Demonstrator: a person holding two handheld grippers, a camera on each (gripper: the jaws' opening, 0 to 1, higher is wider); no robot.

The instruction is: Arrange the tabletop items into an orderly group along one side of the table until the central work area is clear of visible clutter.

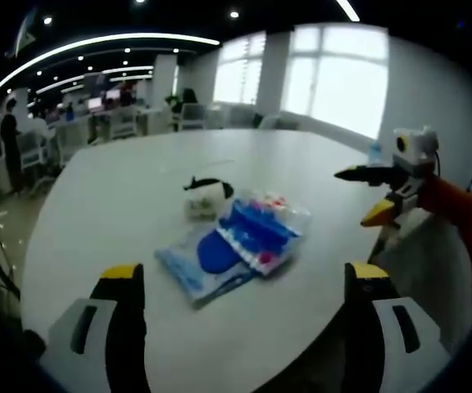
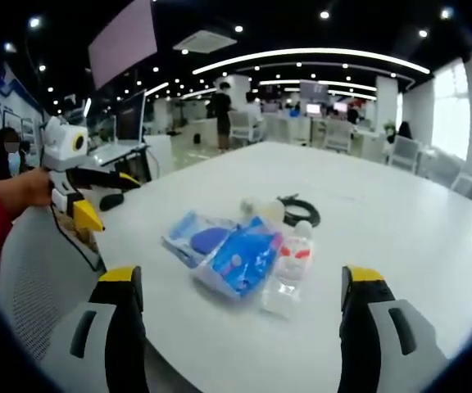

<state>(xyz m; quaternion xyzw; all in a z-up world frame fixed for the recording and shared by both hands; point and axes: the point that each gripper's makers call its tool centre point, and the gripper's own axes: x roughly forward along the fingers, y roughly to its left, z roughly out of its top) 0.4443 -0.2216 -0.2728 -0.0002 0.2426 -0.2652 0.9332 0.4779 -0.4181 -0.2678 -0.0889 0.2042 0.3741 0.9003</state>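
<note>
While both jaws gape empty, the right gripper view reveals a clear bottle [image 2: 289, 266] beside blue packets [image 2: 232, 254].

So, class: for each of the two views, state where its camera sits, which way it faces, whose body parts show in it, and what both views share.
Left gripper view: rides the left gripper, facing across the white table toward the windows; the right gripper enters from the right.
Right gripper view: rides the right gripper, facing the open office; the left gripper and a hand enter from the left.
Shared: the blue packets, seen from opposite sides.
</note>
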